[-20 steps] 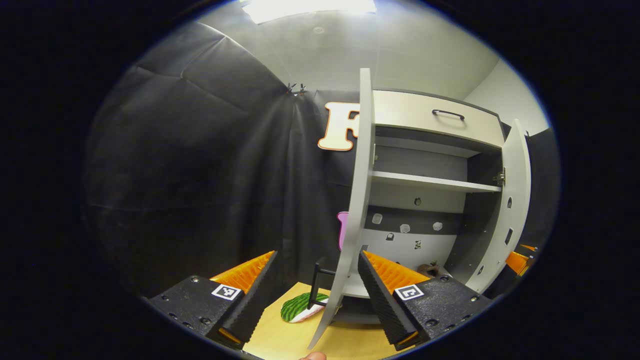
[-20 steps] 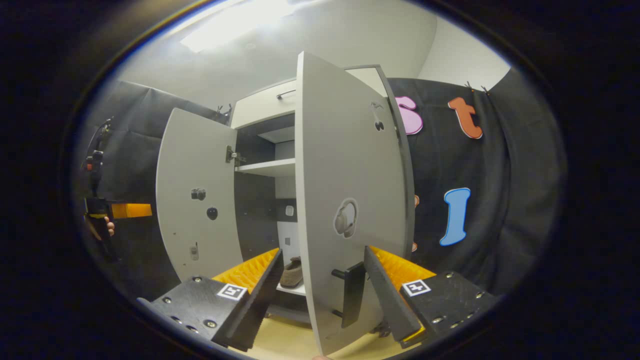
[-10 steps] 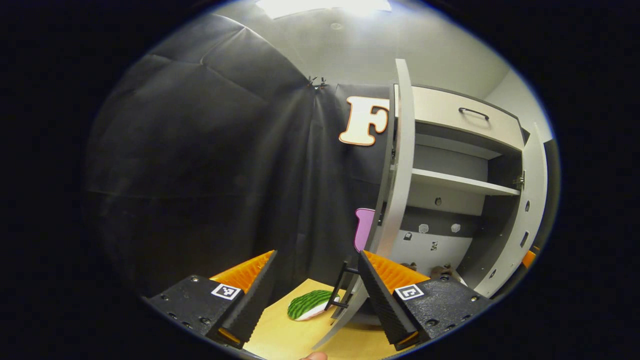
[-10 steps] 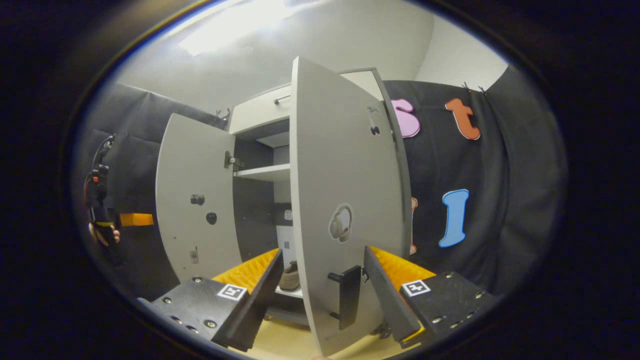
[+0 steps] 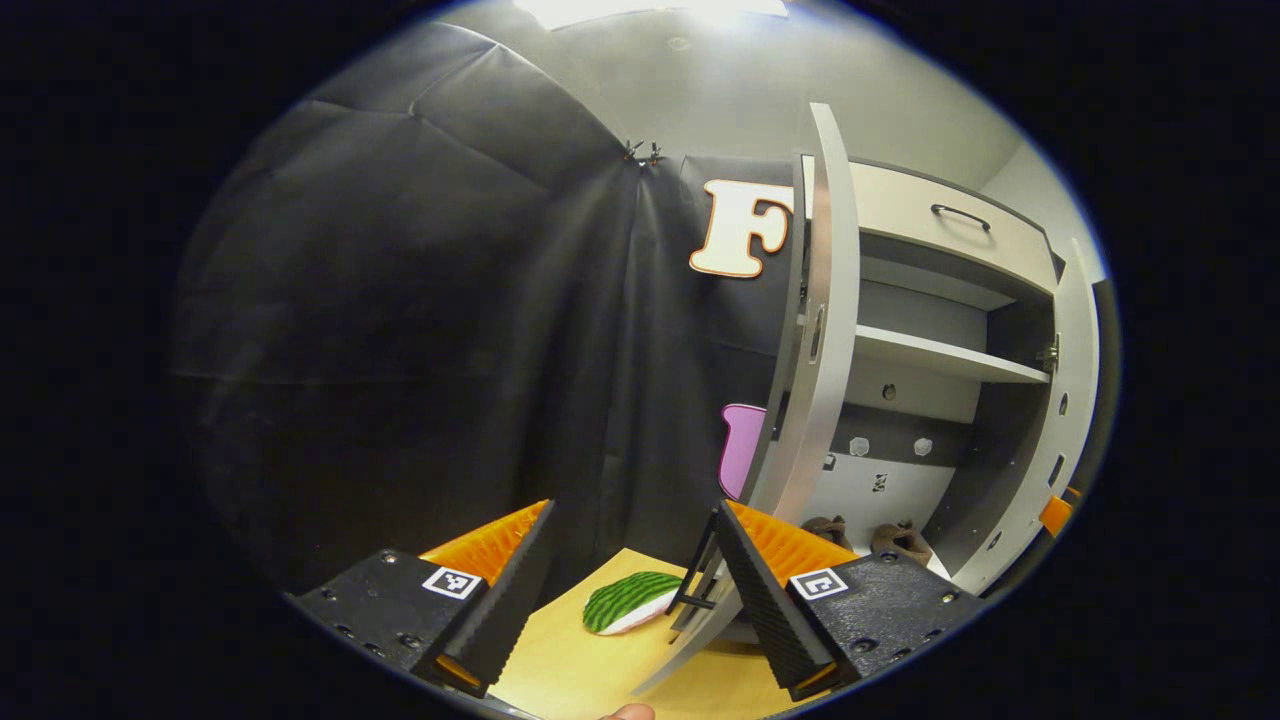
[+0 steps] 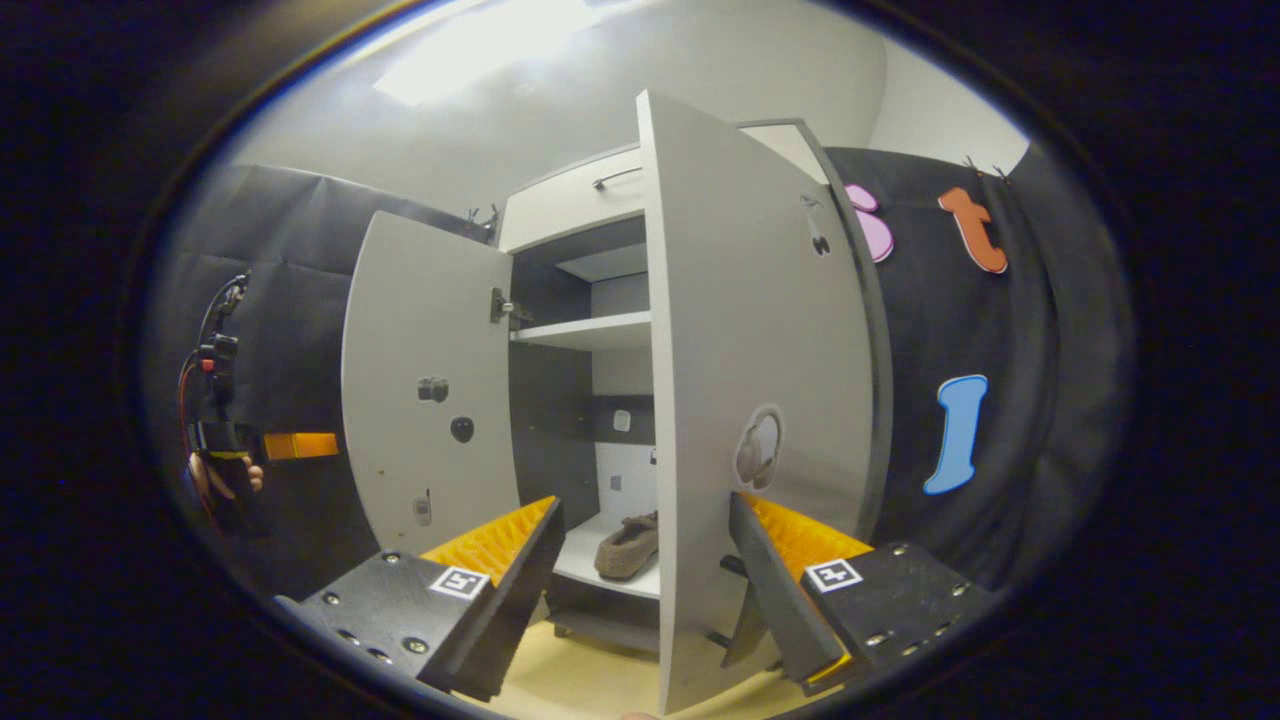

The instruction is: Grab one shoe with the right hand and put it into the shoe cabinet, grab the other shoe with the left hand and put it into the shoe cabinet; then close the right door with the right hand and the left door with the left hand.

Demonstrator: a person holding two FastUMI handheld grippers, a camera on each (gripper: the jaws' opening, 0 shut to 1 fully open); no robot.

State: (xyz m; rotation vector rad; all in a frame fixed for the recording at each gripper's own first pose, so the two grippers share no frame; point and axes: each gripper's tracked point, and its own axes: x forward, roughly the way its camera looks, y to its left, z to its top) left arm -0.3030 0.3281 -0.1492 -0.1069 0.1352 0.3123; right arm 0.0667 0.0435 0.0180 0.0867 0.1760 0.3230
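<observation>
The right tool (image 6: 640, 590) stands wide open and grips nothing; the edge of the right door (image 6: 760, 400) rises between its two fingers at the centre of the right gripper view. Over the last second that edge has slid rightward in the frame, from beside the left finger toward the right one, uncovering more of the cabinet's inside at centre. A brown shoe (image 6: 628, 545) lies on the bottom shelf (image 6: 585, 560) there.

The left tool (image 5: 632, 590) is likewise wide open and empty. In its view the left door (image 5: 815, 330) has drifted from centre toward the right and now shows nearly edge-on, its black handle (image 5: 700, 580) just beside the right finger. Two shoes (image 5: 865, 535) rest low inside the shoe cabinet (image 5: 950, 235), lower right.

So both shoes look stowed and door-closing is under way, though neither door is shut.
</observation>
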